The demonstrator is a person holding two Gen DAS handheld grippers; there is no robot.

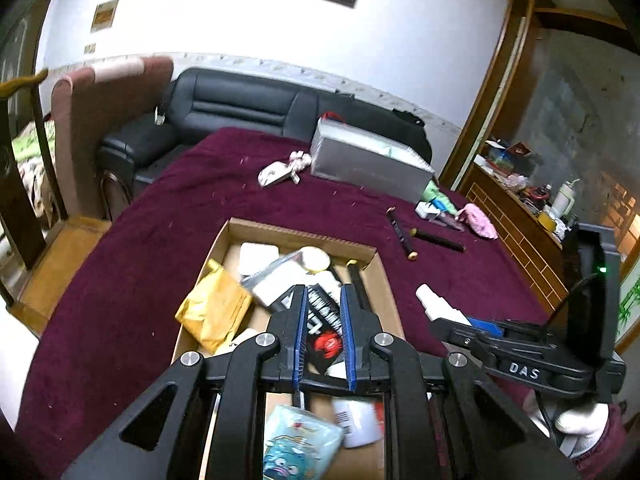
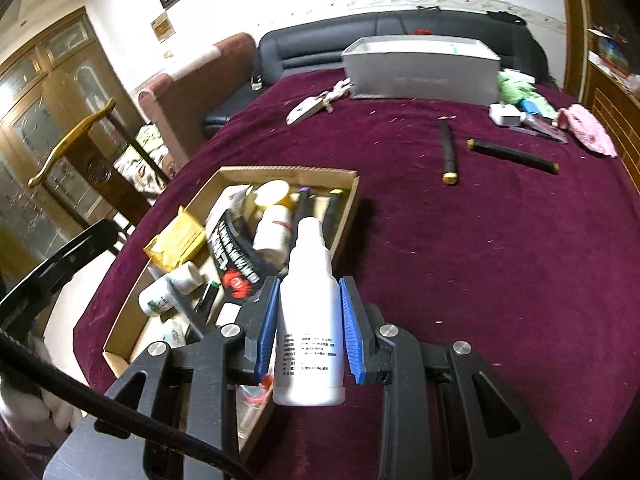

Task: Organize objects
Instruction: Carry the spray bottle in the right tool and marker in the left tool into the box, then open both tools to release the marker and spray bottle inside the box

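A shallow cardboard tray (image 1: 390,292) (image 2: 344,216) lies on the maroon tablecloth and holds several items: a yellow pouch (image 1: 216,308), a black-and-red packet (image 2: 234,256), white bottles, dark pens. My left gripper (image 1: 323,300) hovers over the tray with a narrow gap between its blue pads and nothing held. My right gripper (image 2: 308,304) is shut on a white spray bottle (image 2: 310,320) and holds it above the tray's right edge. The bottle also shows in the left wrist view (image 1: 438,306).
Two dark pens (image 2: 450,152) (image 2: 512,156) lie on the cloth beyond the tray. A grey box (image 2: 420,70) stands at the back, with a white object (image 2: 306,110) to its left. Small items and a pink cloth (image 2: 588,130) lie at the far right. A black sofa (image 1: 240,108) lies behind.
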